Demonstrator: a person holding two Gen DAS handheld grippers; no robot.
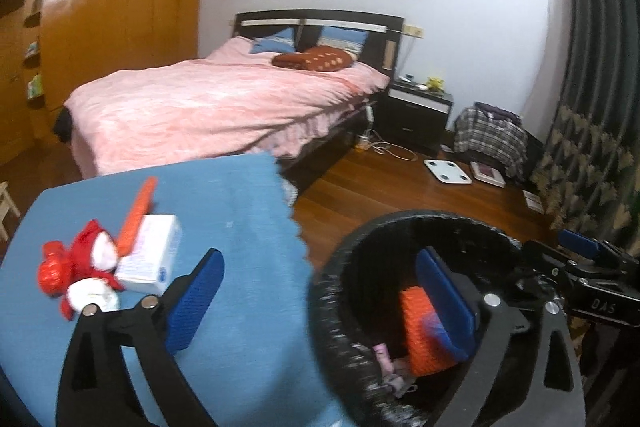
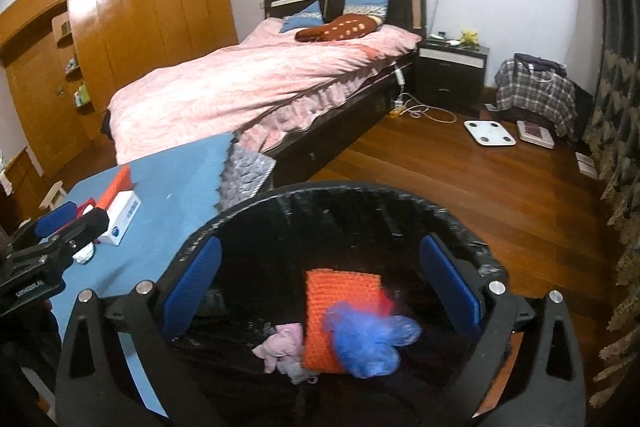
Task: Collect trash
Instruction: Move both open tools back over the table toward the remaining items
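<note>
A black-lined trash bin (image 2: 360, 195) stands beside a blue-covered table (image 1: 240, 211). Inside lie an orange sponge (image 2: 340, 303), a blue crumpled bag (image 2: 368, 339) and pink scraps (image 2: 280, 343). My right gripper (image 2: 320, 291) is open and empty above the bin's mouth. My left gripper (image 1: 320, 303) is open and empty, one finger over the table, the other over the bin (image 1: 400, 227). On the table lie a red bag (image 1: 76, 267), a white box (image 1: 154, 251), an orange strip (image 1: 138, 215) and a white wad (image 1: 94, 295).
A bed with pink bedding (image 1: 224, 107) stands behind the table. A dark nightstand (image 1: 420, 111), a white scale (image 1: 448, 171) and a plaid-covered pile (image 1: 492, 135) are on the wooden floor. A curtain (image 1: 592, 107) hangs at right.
</note>
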